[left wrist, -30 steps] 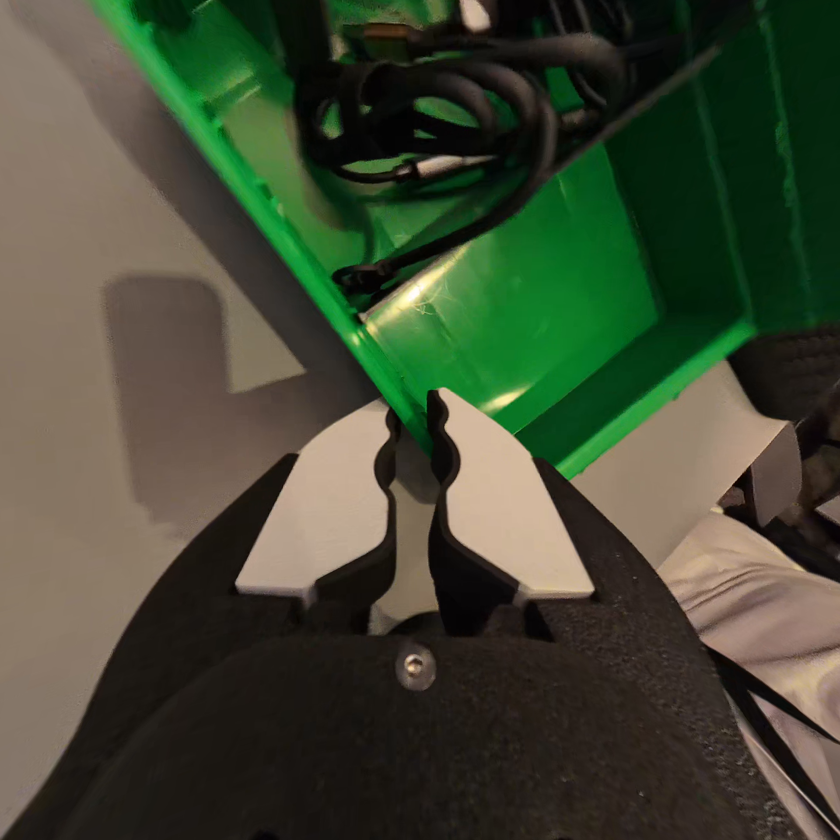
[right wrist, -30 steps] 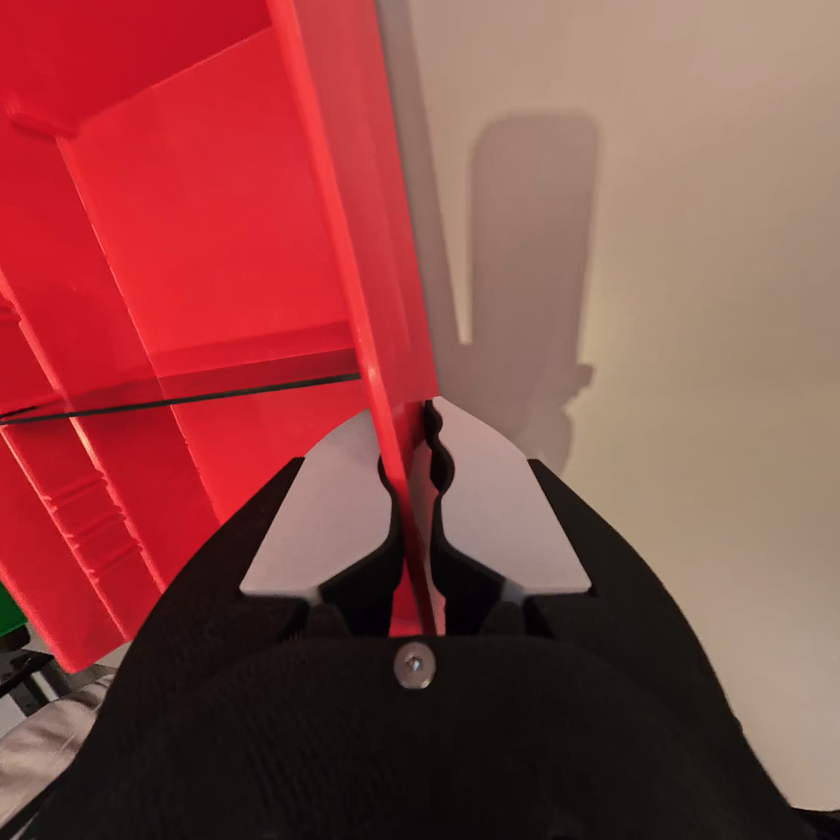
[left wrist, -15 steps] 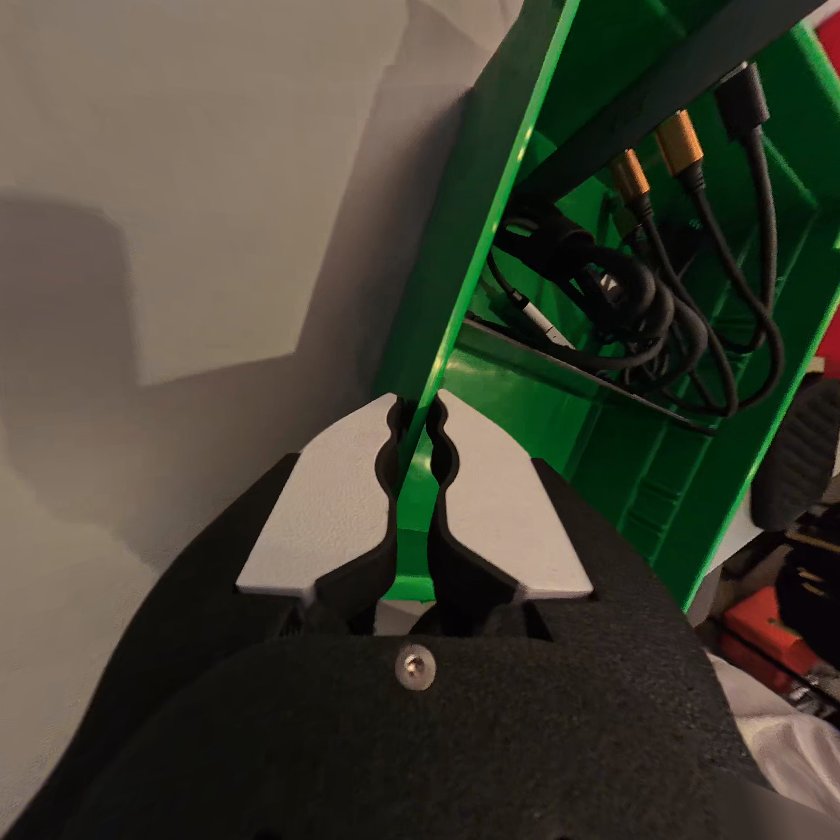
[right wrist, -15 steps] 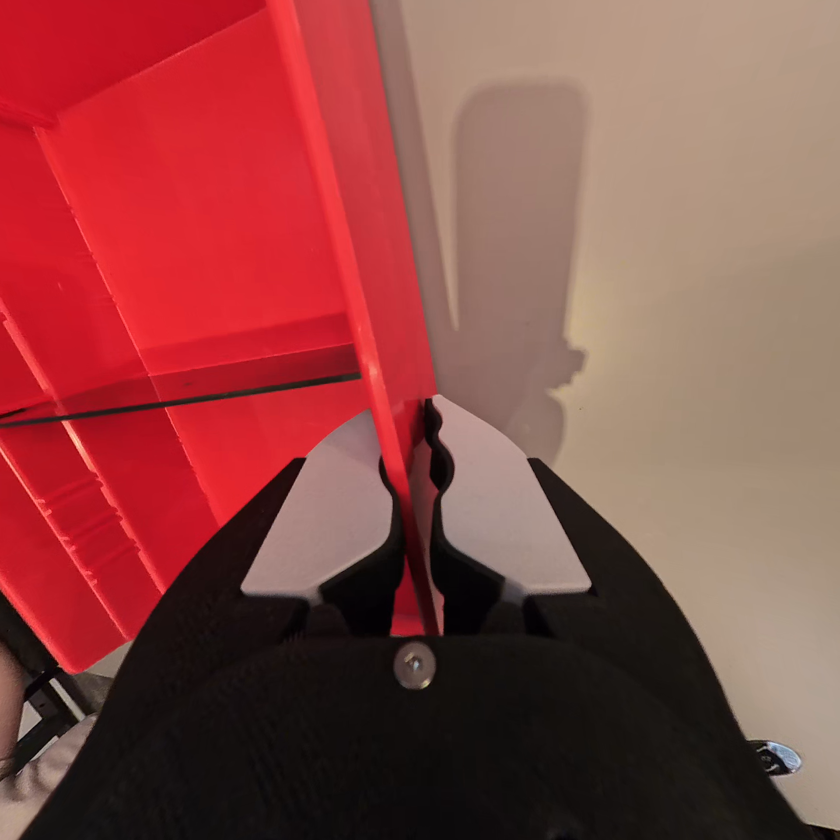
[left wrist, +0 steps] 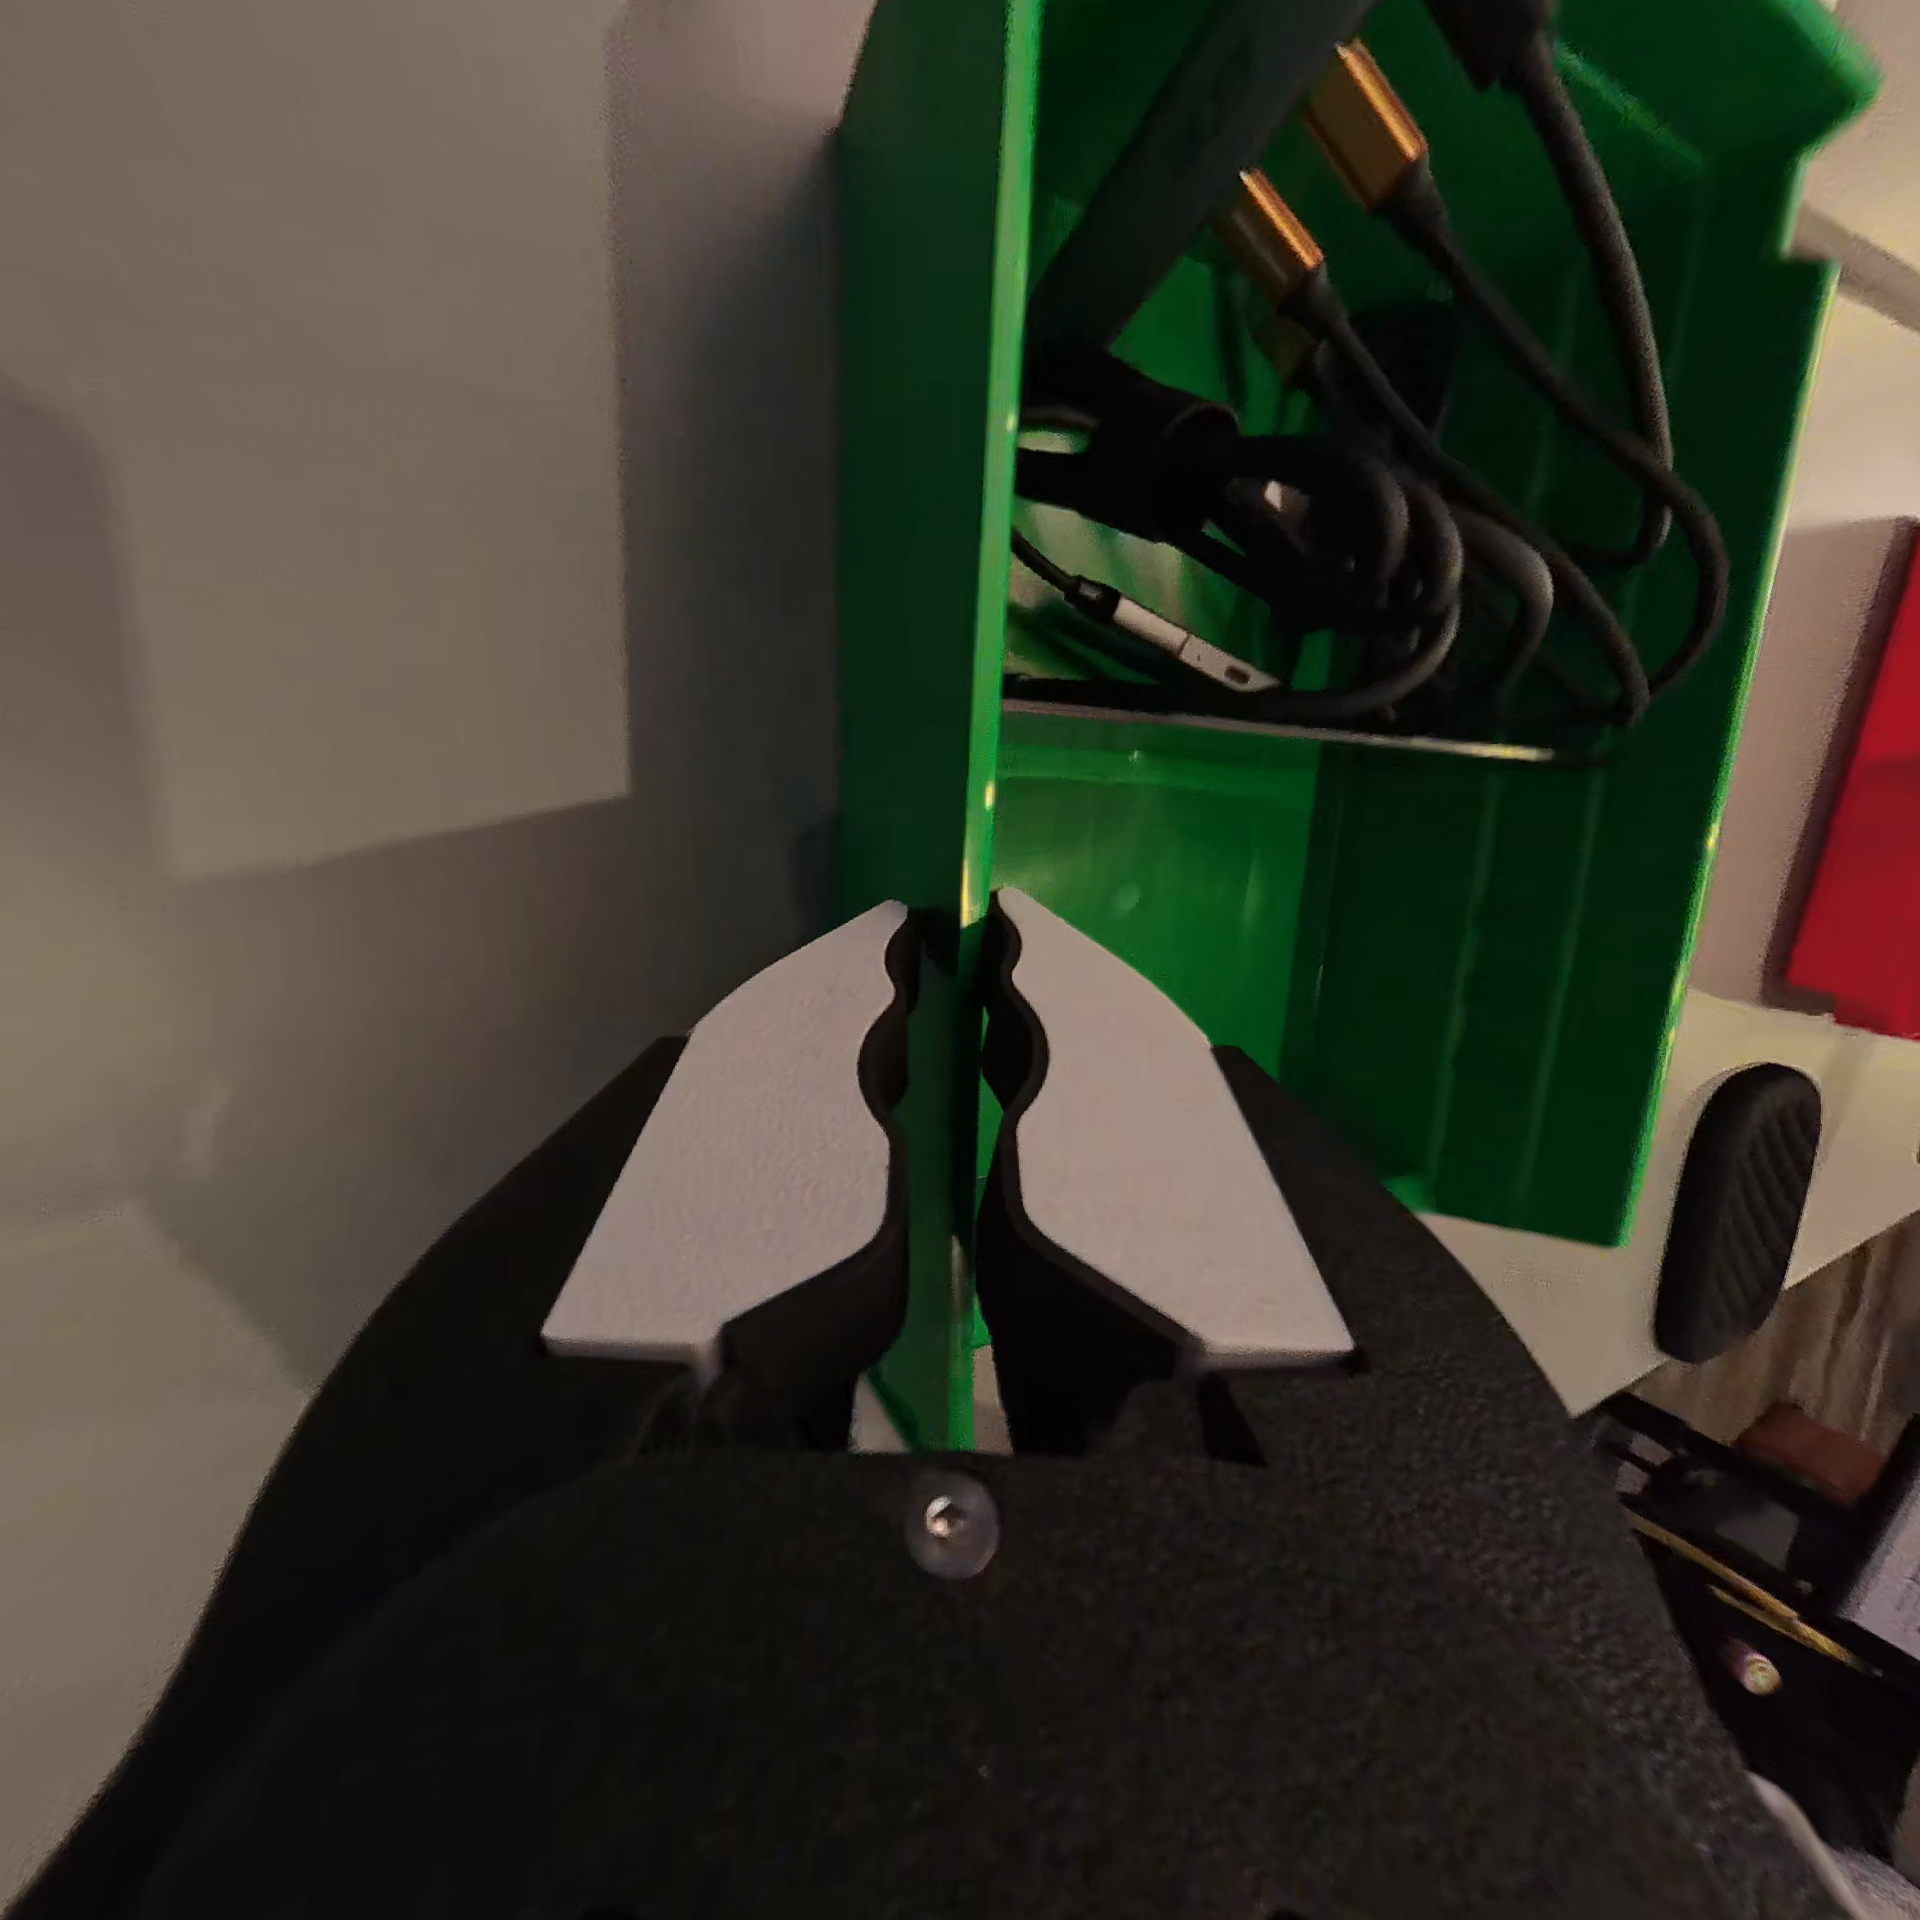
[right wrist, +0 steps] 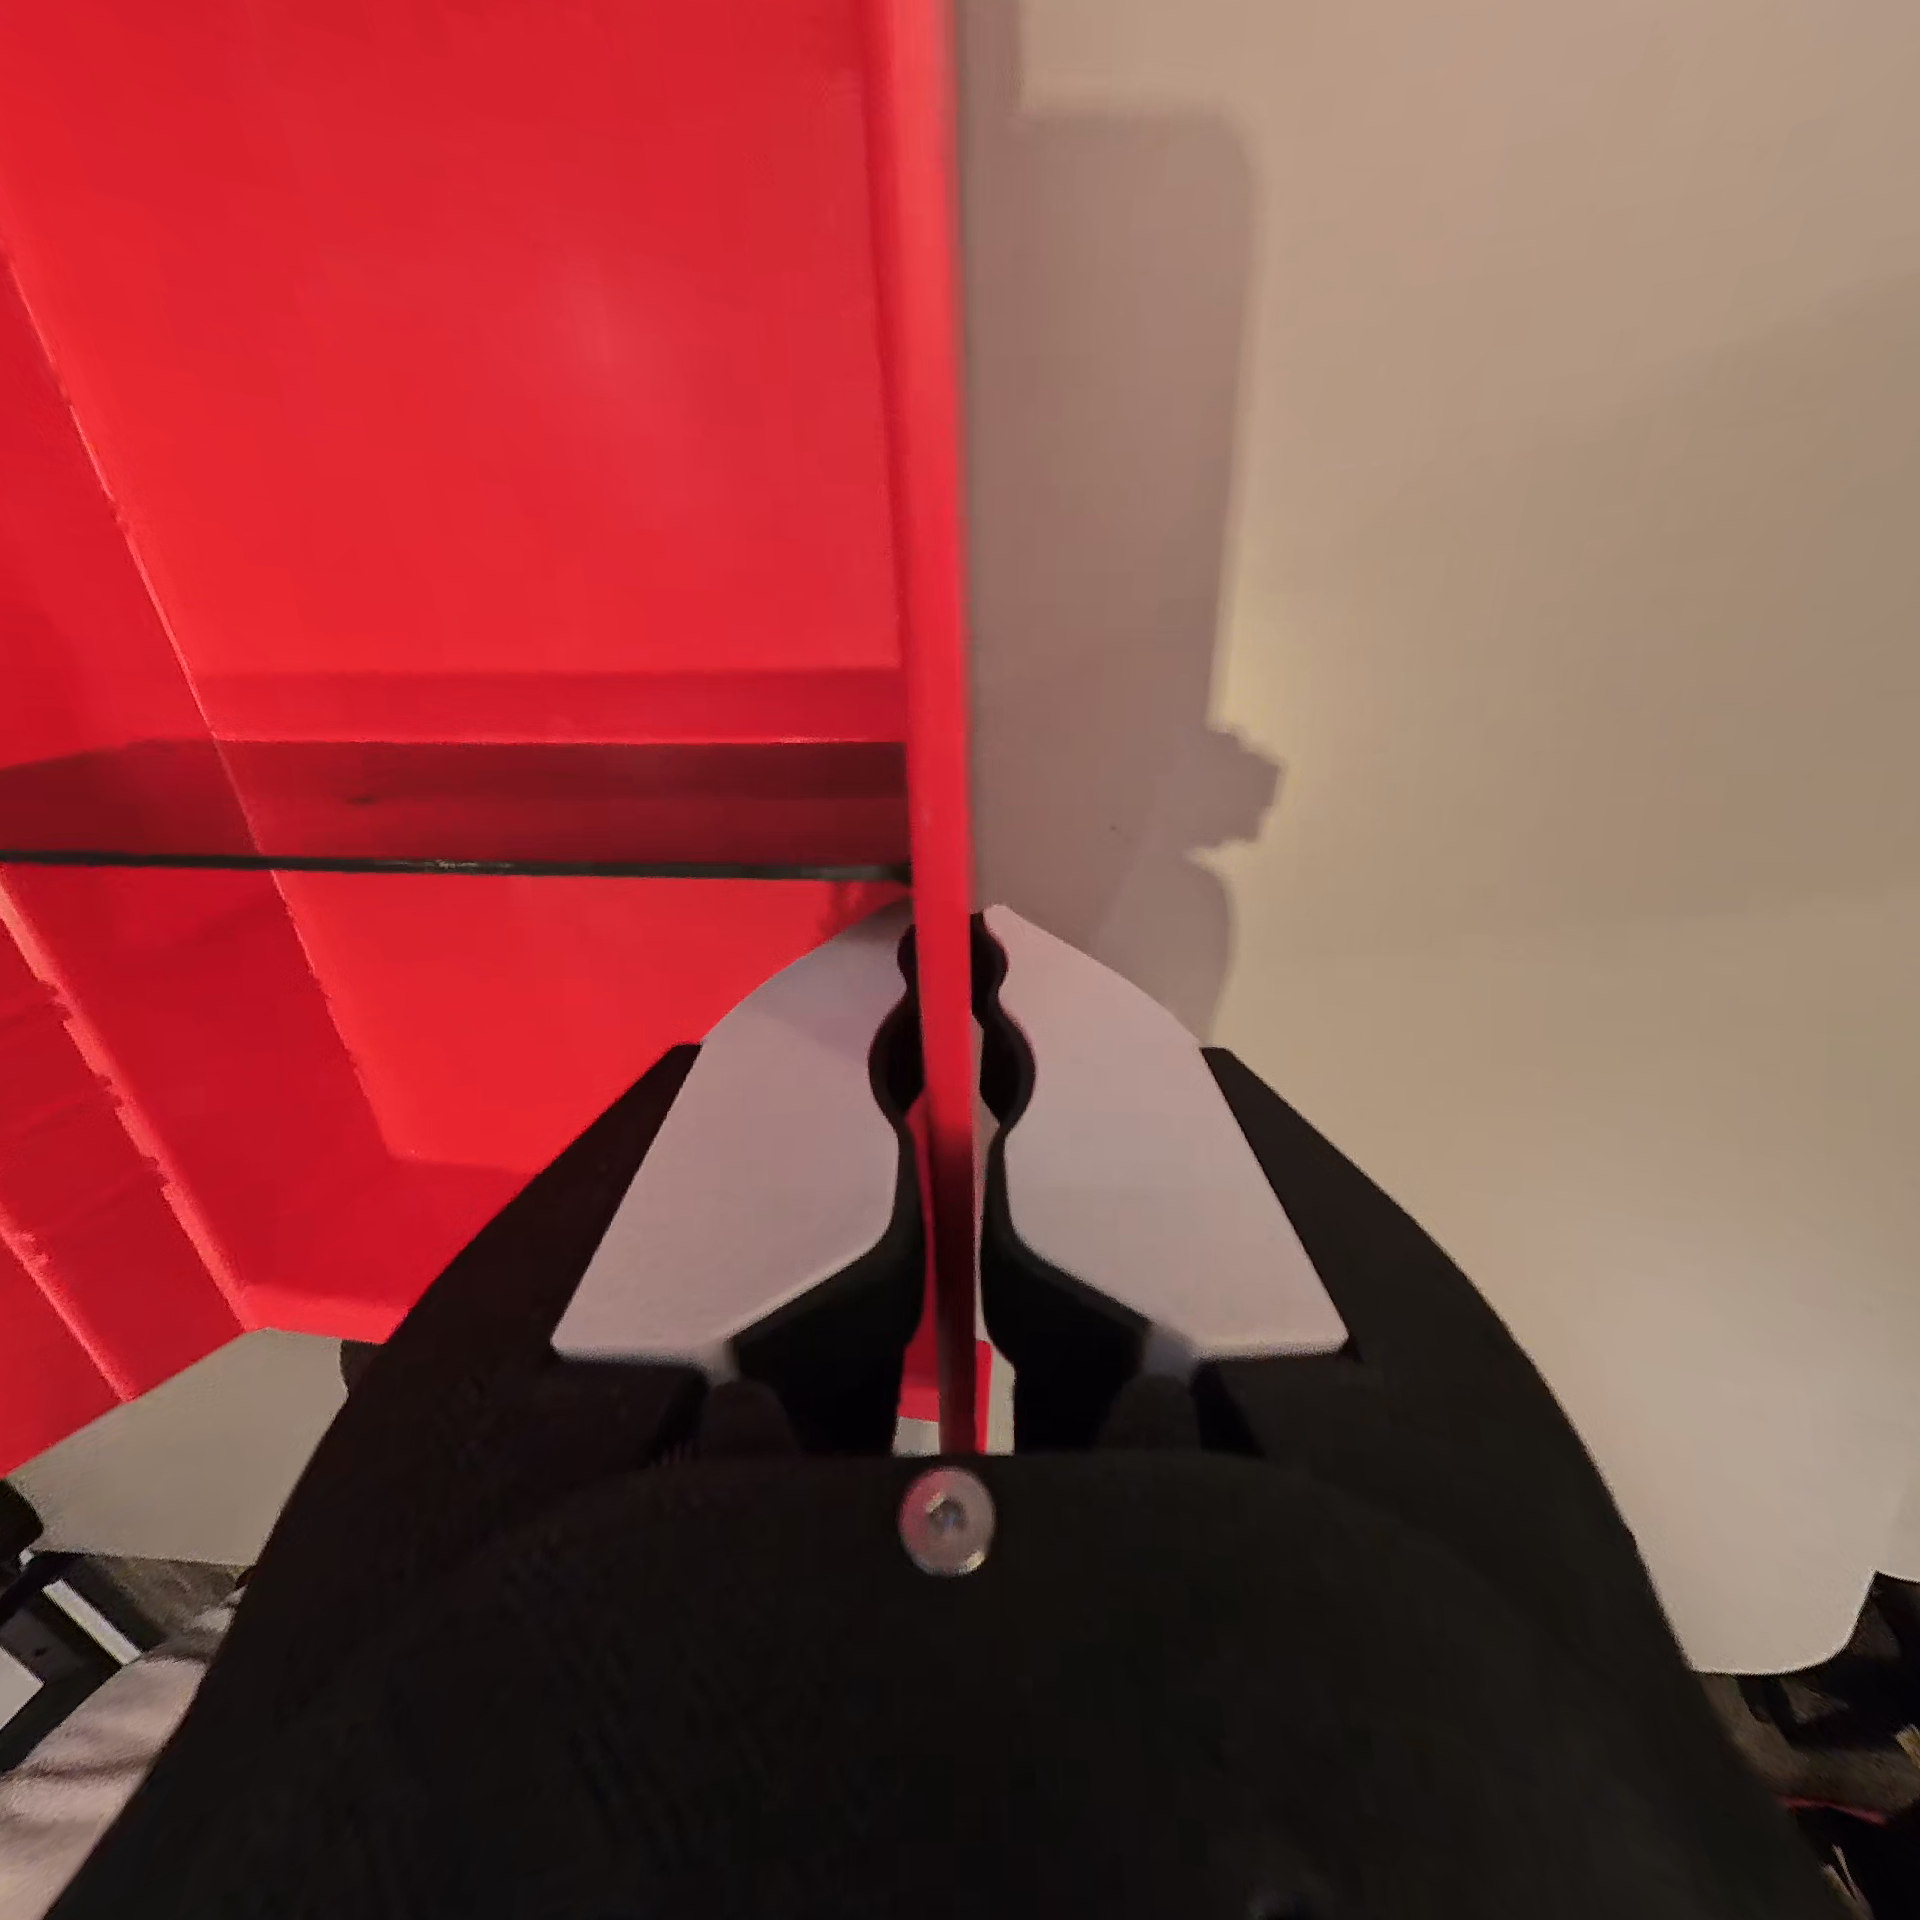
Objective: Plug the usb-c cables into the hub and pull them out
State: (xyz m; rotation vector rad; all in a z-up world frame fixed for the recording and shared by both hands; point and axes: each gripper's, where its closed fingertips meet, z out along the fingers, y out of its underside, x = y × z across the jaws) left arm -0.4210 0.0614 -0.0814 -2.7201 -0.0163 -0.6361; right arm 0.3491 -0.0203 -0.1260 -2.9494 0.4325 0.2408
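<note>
My left gripper [left wrist: 951, 914] is shut on the left wall of a green bin [left wrist: 914, 520]. In the bin lie coiled black usb-c cables [left wrist: 1455, 540]. Two have gold plugs [left wrist: 1361, 135] that point at a dark bar [left wrist: 1164, 177] across the bin's top, likely the hub. A silver plug [left wrist: 1195, 649] lies loose in the coil. My right gripper [right wrist: 943, 914] is shut on the right wall of a red bin [right wrist: 925, 416]. The part of the red bin I can see holds only a thin black divider [right wrist: 447, 862].
Both bins rest on a pale table [right wrist: 1558, 935]. The red bin [left wrist: 1870, 831] shows just right of the green one. A black ribbed oval object [left wrist: 1745, 1205] sits at the table's front edge. Dark clutter [left wrist: 1766, 1558] lies below that edge. The tips of one gripper are about 80 cm away from the tips of the other.
The green bin has swung in the left view from slanting to standing straight ahead, with the left gripper still clamped on its wall. The red bin has also straightened in the right view.
</note>
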